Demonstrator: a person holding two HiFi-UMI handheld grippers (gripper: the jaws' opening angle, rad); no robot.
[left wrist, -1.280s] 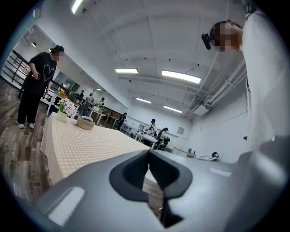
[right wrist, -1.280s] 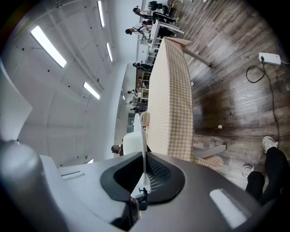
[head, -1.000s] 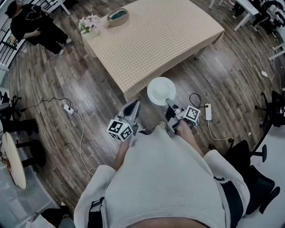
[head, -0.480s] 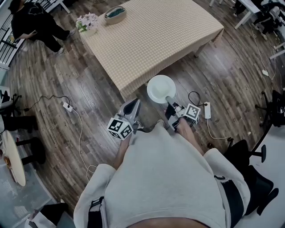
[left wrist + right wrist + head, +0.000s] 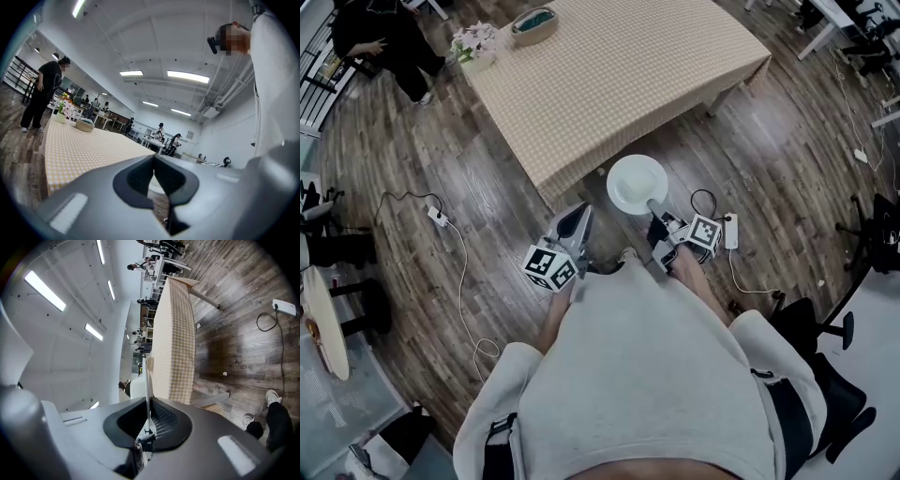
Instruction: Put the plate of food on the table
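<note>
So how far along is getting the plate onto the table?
Done: the right hand-held gripper is shut on the rim of the plate. In hand: the plate hangs over the floor, just short of the table. Left: set it down and release. The left hand-held gripper is shut, empty.

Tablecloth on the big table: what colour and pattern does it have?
The tablecloth is a fine beige-and-white check, shown best in the head view.

Glossy white plate (image 5: 636, 183), matt checked tablecloth (image 5: 619, 75), wood-plank floor (image 5: 478, 197) w/ slight sheen.
</note>
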